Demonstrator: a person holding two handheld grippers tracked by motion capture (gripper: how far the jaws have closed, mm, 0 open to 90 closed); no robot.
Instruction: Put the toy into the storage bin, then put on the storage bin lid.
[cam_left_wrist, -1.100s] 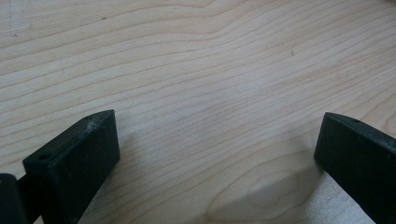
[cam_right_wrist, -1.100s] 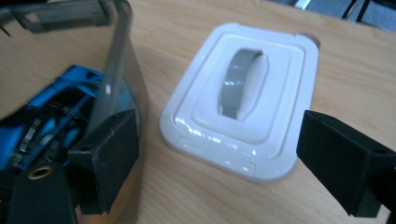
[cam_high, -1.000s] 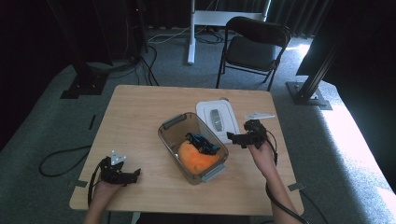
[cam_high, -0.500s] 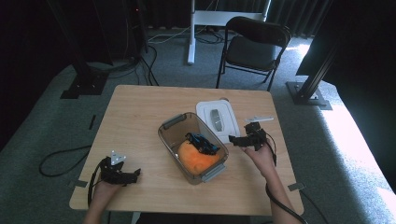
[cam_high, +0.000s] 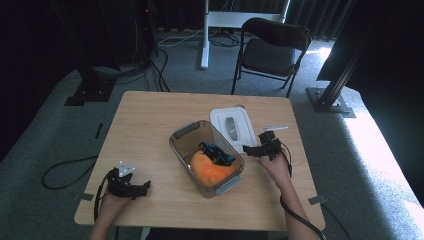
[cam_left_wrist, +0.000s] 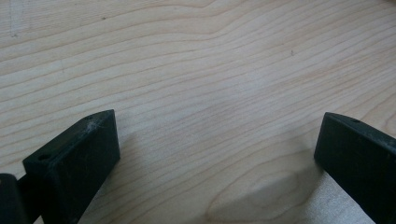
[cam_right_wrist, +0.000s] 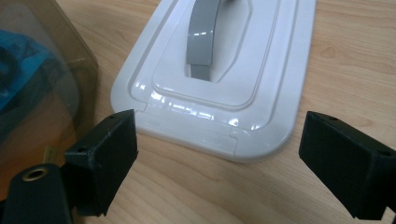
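Observation:
A clear brownish bin (cam_high: 178, 145) stands mid-table, holding an orange item (cam_high: 210, 168) with a blue and black object (cam_high: 216, 153) on top. Its white lid (cam_high: 239, 134) with a grey handle (cam_right_wrist: 204, 32) lies flat just right of it. My right gripper (cam_high: 254, 148) hovers open at the lid's near end; in the right gripper view the lid (cam_right_wrist: 243, 79) lies between and beyond the two jaws, the bin wall (cam_right_wrist: 56, 70) to the left. My left gripper (cam_high: 145, 186) rests open at the near left of the table over bare wood (cam_left_wrist: 210, 93).
The wooden table (cam_high: 150, 125) has free surface on its left half and far side. A black folding chair (cam_high: 272, 52) stands behind it, with a white stand leg (cam_high: 204, 35) and black stand bases on the grey carpet. Cables trail from both grippers.
My right gripper has shifted slightly toward me and down along the lid's near end. The left gripper and the bin have stayed put.

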